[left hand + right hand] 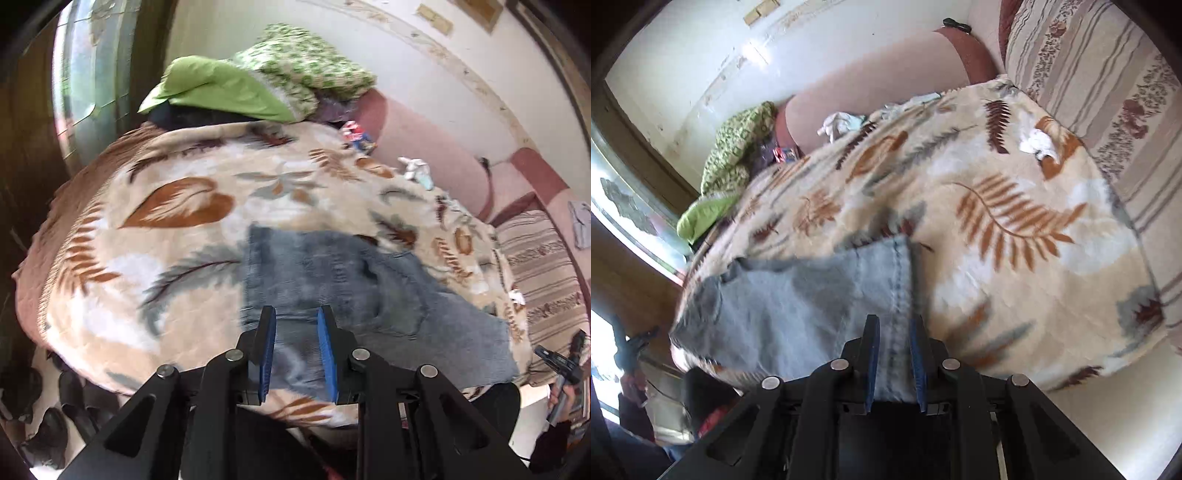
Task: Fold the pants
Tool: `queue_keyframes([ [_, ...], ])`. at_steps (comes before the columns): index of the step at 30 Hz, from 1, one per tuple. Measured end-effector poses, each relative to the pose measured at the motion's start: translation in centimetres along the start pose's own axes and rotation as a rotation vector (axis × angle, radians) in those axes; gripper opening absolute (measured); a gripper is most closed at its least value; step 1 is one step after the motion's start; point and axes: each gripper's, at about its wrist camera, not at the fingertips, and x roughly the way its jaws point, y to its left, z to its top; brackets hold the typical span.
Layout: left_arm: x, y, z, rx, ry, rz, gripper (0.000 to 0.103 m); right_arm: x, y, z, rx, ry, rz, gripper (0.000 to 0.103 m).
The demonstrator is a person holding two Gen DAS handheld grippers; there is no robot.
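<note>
Faded blue denim pants (351, 280) lie folded and flat on a leaf-patterned blanket (184, 206) near the bed's front edge. My left gripper (296, 310) hovers over their near left part. Its blue pads stand apart, with denim showing in the gap but not pinched. In the right wrist view the pants (812, 295) spread to the left, on the blanket (1015, 221). My right gripper (894, 319) sits over their stitched right edge. Its jaws stand narrowly apart around that seam, and the pads do not visibly press on it.
Green pillows (221, 88) and a patterned cover (306, 62) are piled at the bed's far end. A striped mattress (1089, 74) lies beside the bed, and white cloths (838, 123) lie on it. Dark shoes (55, 406) sit on the floor to the left.
</note>
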Motion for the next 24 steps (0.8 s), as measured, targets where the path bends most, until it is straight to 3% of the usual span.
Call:
queue_keyframes([
  [8, 6.6, -11.5, -3.3, 0.169, 0.119, -0.220, 0.028, 11.8, 13.0, 0.8, -0.177, 0.163, 0.147, 0.019],
  [13, 10.4, -17.0, -6.6, 0.320, 0.172, -0.231, 0.028, 16.9, 21.5, 1.5, -0.327, 0.196, 0.168, 0.019],
  [17, 13.5, -17.4, -8.8, 0.334, 0.263, -0.224, 0.028, 19.7, 25.5, 3.1, -0.355, 0.209, 0.238, 0.019],
  [19, 14.8, -16.5, -9.9, 0.304, 0.320, -0.216, 0.028, 21.5, 26.6, 4.0, -0.330, 0.260, 0.256, 0.019],
  [21, 14.5, -15.8, -10.5, 0.278, 0.294, -0.251, 0.028, 23.2, 27.4, 4.4, -0.297, 0.302, 0.284, 0.019],
  [24, 14.0, -15.7, -11.1, 0.299, 0.288, -0.263, 0.028, 25.1, 28.8, 4.7, -0.330, 0.299, 0.222, 0.019],
])
